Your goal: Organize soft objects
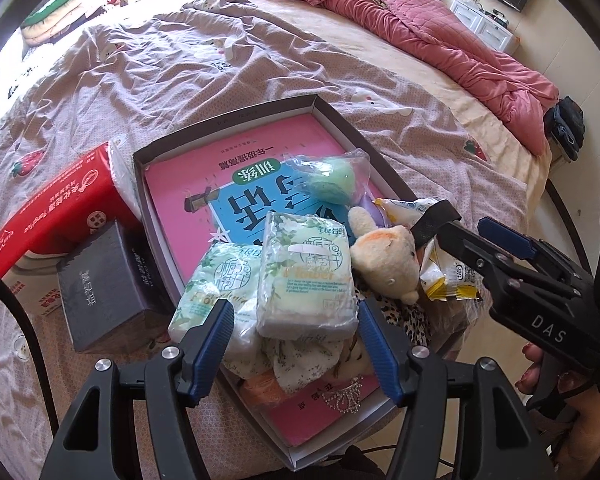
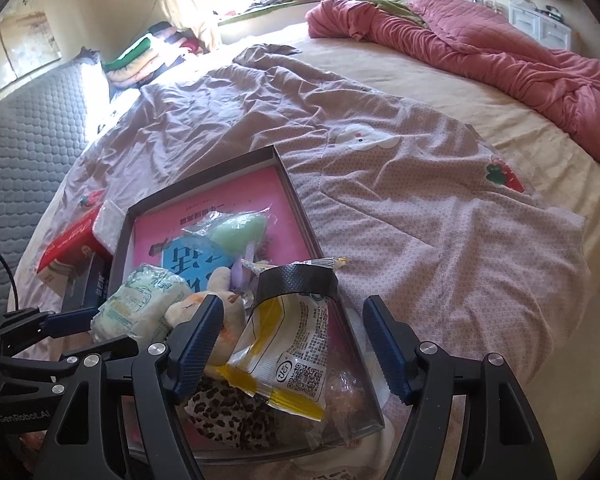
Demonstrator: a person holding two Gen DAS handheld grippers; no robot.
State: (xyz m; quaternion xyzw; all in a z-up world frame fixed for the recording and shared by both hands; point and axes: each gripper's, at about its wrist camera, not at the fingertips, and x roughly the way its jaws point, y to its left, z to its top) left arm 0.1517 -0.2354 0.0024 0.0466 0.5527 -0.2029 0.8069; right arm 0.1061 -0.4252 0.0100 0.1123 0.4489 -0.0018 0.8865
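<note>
A shallow cardboard box lay on the bed, and everything else was placed in or around it. A pink book with a blue panel covered the floor of the box. At the near end of the box two tissue packs printed with green leaves were stacked, the upper tissue pack leaning on the lower tissue pack. Just to the right of them in the box lay a cream plush toy, and beyond that toy, toward the middle of the box, sat a green ball in a clear bag. A yellow and white snack packet rested at the right edge of the box, with a strip of black tape across its top. Leopard-print cloth lay in the near right corner of the box, under the packet.

Outside the box, against its left wall, stood a red tissue box, and a dark box was just in front of it.

The left gripper hung over the near end of the box with its jaws half open; the stacked tissue packs sat between the blue fingers, but the pads were not pressing on them. The right gripper was over the right edge of the box with its jaws wide, the snack packet lying between them untouched by either pad. In the left wrist view, a hand held the handle of the right gripper, to the right of the box.
</note>
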